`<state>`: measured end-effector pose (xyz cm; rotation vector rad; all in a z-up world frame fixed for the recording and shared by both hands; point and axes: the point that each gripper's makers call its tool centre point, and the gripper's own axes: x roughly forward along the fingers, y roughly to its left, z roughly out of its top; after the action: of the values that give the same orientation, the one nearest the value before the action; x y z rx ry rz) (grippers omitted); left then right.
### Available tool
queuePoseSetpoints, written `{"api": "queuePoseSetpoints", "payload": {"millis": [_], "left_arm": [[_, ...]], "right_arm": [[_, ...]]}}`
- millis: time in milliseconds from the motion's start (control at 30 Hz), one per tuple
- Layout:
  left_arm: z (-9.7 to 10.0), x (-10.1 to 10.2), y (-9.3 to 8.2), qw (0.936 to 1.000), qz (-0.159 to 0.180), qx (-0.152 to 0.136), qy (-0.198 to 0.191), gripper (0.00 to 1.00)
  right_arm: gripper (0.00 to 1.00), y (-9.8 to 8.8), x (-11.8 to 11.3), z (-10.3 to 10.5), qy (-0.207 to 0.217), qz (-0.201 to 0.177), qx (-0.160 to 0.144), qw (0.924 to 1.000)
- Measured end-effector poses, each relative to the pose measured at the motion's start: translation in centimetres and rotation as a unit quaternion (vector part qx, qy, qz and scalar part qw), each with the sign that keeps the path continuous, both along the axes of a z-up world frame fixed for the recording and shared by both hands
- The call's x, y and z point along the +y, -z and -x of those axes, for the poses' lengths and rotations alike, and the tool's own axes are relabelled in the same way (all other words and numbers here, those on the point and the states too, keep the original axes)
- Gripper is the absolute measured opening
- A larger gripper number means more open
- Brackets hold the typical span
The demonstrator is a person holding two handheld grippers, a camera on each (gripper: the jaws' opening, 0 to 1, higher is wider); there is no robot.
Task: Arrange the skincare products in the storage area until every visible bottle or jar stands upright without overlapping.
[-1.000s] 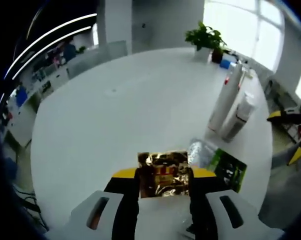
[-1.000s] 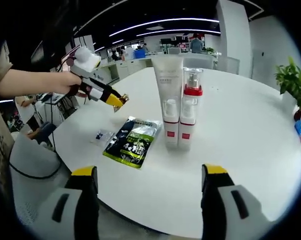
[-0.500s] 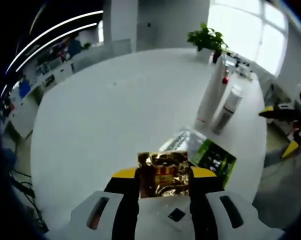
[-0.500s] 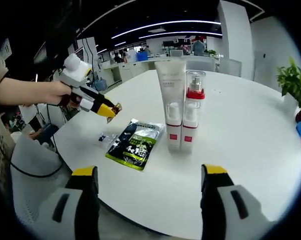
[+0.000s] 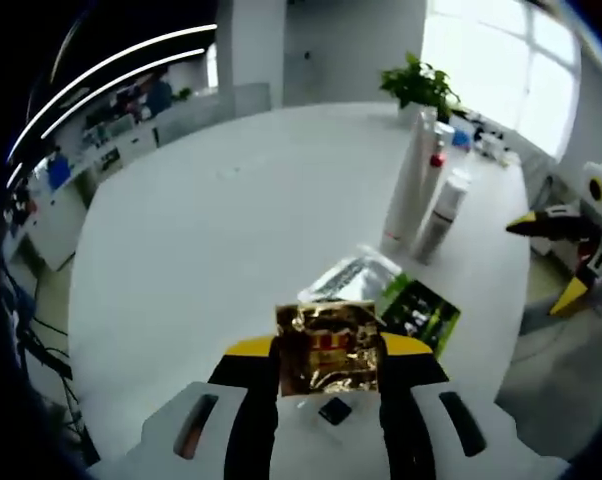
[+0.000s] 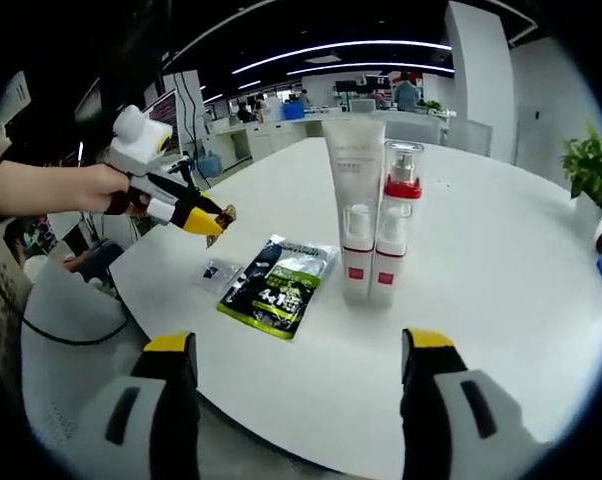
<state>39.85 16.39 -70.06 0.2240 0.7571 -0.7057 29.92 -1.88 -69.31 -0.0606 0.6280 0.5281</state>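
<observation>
My left gripper [image 5: 329, 352] is shut on a crinkled gold foil sachet [image 5: 326, 330], held above the table's near edge. In the right gripper view that left gripper [image 6: 207, 218] hangs in a person's hand, left of the products. A tall white tube [image 6: 354, 205], a clear pump bottle with a red collar [image 6: 395, 225] and a small clear bottle [image 6: 357, 232] stand upright close together; the tube [image 5: 406, 180] and the pump bottle [image 5: 437, 160] appear beyond my left jaws. A green-and-black pouch [image 6: 279, 286] lies flat. My right gripper [image 6: 299, 350] is open with nothing between its fingers.
The table [image 6: 501, 300] is round and white. A small clear sachet with a dark square [image 6: 213, 272] lies beside the pouch, near the edge. A potted plant [image 5: 417, 84] stands at the far side. Office desks and a chair [image 6: 56, 320] surround the table.
My left gripper has drawn back from the bottles toward the table edge, the gold sachet still in it. The small clear sachet has come into the left gripper view. The right gripper stays open.
</observation>
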Motion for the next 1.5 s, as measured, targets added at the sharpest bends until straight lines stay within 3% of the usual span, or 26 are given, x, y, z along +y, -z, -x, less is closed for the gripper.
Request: {"api": "queuePoseSetpoints", "payload": {"millis": [567, 800, 1100, 1500], "left_arm": [[2.6, -0.4, -0.3, 0.9989, 0.027, -0.006, -0.039, 0.35], [4.0, -0.6, -0.8, 0.9991, 0.023, -0.017, -0.032, 0.35], [6.4, -0.7, -0.7, 0.9981, 0.039, -0.007, -0.048, 0.35], [8.4, -0.7, -0.9, 0.9985, 0.032, -0.012, -0.042, 0.35]], "right_arm": [[0.79, -0.1, 0.2, 0.0, -0.010, 0.009, -0.007, 0.9999], [0.75, -0.1, 1.0, 0.3, -0.030, 0.015, -0.003, 0.9994], [0.75, 0.1, 1.7, 0.5, -0.062, 0.052, -0.008, 0.9967], [0.67, -1.9, 5.3, 0.6, -0.060, -0.033, -0.006, 0.9976]]}}
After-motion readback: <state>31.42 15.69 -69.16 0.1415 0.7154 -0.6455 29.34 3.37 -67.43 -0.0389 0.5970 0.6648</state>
